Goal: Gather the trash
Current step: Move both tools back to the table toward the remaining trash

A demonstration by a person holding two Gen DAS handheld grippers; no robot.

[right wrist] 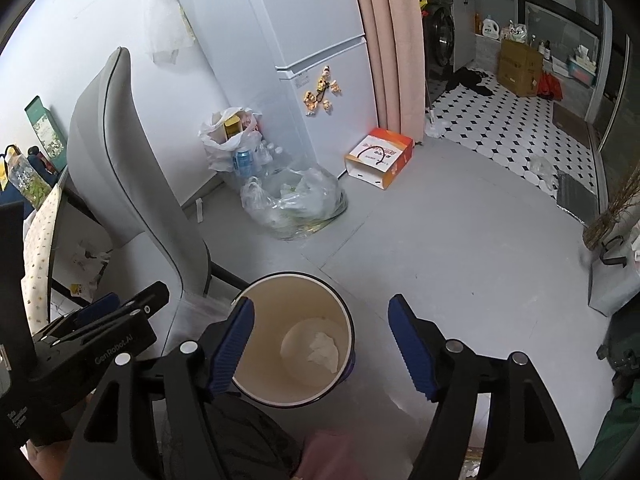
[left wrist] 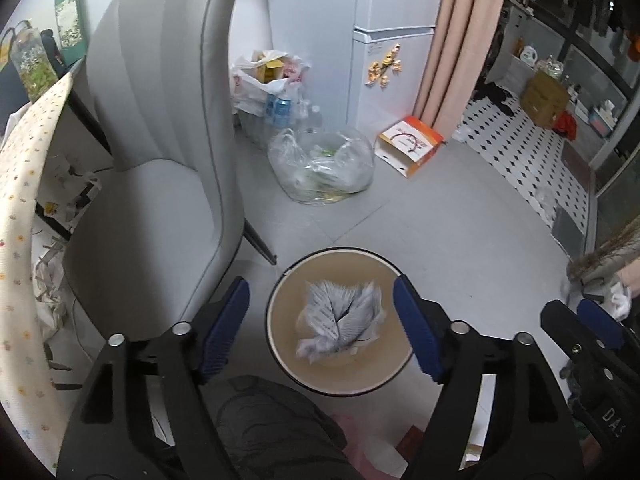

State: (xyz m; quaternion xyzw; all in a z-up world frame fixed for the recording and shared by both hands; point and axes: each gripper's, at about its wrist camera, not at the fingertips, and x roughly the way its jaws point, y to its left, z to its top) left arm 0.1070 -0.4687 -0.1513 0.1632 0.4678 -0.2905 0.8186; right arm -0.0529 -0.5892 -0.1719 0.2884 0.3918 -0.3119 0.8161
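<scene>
A round cream bin (left wrist: 280, 344) with a dark rim stands on the grey floor beside the chair. My left gripper (left wrist: 320, 292) hangs above it, open, with its blue pads wide apart. A crumpled printed paper (left wrist: 340, 320) shows between the pads, over or inside the bin, touching neither. In the right wrist view my right gripper (right wrist: 320, 304) is open over the bin (right wrist: 256, 344), with nothing between its pads. Only a white tissue (right wrist: 322, 350) shows at the bin's bottom there. The left gripper (right wrist: 104, 312) sits at the left edge.
A grey chair (left wrist: 160, 160) stands close on the bin's left. Behind lie a clear bag of rubbish (left wrist: 320, 164), a white bag with boxes and cans (left wrist: 268, 80), an orange-white box (left wrist: 412, 144) and a fridge (left wrist: 392, 40). Paper scraps (left wrist: 52, 280) lie under the cloth-covered table (left wrist: 24, 200).
</scene>
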